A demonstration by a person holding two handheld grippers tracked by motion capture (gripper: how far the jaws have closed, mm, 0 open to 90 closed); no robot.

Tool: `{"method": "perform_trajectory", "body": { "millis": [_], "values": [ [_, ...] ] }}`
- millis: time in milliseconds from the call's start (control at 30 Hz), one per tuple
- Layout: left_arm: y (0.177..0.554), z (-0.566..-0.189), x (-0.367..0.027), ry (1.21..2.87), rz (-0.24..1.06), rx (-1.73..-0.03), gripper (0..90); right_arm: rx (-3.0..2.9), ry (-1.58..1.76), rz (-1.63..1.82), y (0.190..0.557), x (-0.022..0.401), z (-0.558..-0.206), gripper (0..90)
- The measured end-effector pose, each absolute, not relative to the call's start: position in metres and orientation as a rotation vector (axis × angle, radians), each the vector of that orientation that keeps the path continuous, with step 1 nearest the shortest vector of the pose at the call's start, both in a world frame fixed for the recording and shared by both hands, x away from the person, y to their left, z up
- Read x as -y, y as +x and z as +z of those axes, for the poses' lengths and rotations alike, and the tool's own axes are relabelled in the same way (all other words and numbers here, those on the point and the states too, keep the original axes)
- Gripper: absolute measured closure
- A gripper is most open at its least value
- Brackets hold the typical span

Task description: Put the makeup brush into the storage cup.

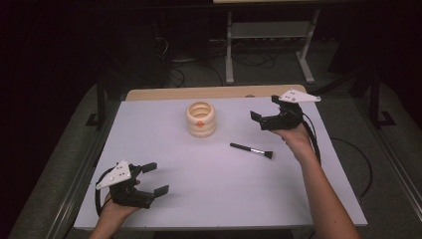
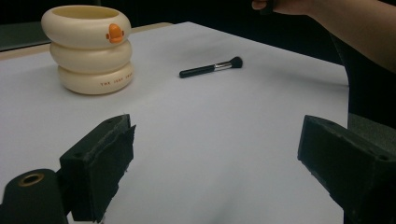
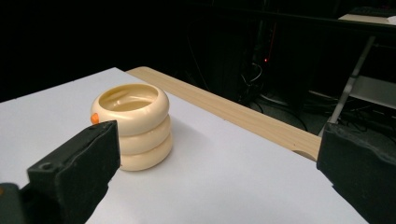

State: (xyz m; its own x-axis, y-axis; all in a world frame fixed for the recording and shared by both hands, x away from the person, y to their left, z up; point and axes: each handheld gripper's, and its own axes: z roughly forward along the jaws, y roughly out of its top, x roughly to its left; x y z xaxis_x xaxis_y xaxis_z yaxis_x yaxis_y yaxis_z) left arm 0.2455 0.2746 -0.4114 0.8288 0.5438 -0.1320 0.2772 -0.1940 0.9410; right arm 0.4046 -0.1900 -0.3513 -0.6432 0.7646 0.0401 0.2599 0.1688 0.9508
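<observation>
The left gripper [image 1: 155, 178] sits at about seven o'clock on the table [image 1: 214, 199], gripped from below by the person's left hand [image 1: 117, 206], its jaws spread wide and aimed toward three o'clock, empty. The right gripper [image 1: 257, 119] is raised at about two o'clock, the right hand [image 1: 296, 137] under it and the forearm running back to five o'clock; its jaws stand wide apart, holding nothing, facing nine o'clock toward the holder [image 1: 201, 118].

The holder is a cream, glossy pot shaped like three stacked rounded rings, open on top, with a small orange beak on its side, standing upright near twelve o'clock. The table top is matte white with a pale wooden strip along its far edge.

The brush [image 1: 252, 150] lies flat near centre, well apart from both grippers: slim black handle, silver ferrule, dark bristles. In the high view its long axis runs from ten o'clock to four o'clock, bristles at the four o'clock end.
</observation>
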Motion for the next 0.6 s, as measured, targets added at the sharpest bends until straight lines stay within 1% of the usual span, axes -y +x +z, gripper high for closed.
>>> {"method": "perform_trajectory", "body": {
  "millis": [233,600],
  "values": [
    [0.245,-0.411,-0.275,1.784,0.268,-0.634,9.9,-2.093,0.957,1.400,0.411,0.184,-0.347,0.0],
    [0.246,-0.411,-0.276,1.786,0.274,-0.634,9.9,-2.220,0.962,1.294,0.416,0.179,-0.351,0.0]
  ]
}}
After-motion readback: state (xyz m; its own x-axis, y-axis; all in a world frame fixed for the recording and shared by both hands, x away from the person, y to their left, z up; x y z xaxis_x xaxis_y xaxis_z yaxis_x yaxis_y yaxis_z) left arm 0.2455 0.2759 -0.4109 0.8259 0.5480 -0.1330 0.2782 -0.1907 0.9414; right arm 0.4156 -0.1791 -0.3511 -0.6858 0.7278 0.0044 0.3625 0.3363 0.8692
